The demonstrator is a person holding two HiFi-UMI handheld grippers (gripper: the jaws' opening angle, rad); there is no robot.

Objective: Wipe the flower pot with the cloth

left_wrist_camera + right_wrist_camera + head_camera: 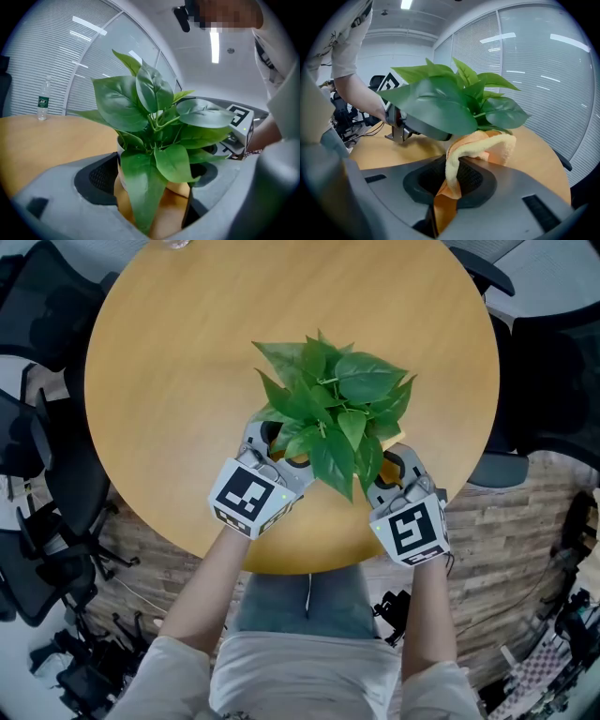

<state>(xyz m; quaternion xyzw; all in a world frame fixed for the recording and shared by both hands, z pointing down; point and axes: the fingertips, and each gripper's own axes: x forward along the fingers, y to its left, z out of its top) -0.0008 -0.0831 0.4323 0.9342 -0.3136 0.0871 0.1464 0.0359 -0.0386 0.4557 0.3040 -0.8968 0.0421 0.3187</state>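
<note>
The flower pot (123, 187) stands near the front edge of the round wooden table (187, 352), its leaves (333, 404) hiding most of it from above. The left gripper (277, 446) has its jaws spread wide and pressed against the pot's two sides. The right gripper (394, 470) pinches an orange-and-yellow cloth (480, 146), which lies against the pot under the leaves. A water bottle (43, 101) stands at the table's far edge.

The table (187, 381) is smooth, satin-finished wood (or a wood-look laminate). The leaves (333, 409) look waxy and faintly glossy. The cloth (487, 145) is soft, fluffy pile. The flower pot (123, 176) looks smooth. The left gripper (154, 187) and right gripper (446, 187) are matt grey plastic with black, finely dimpled pads (468, 176).
</note>
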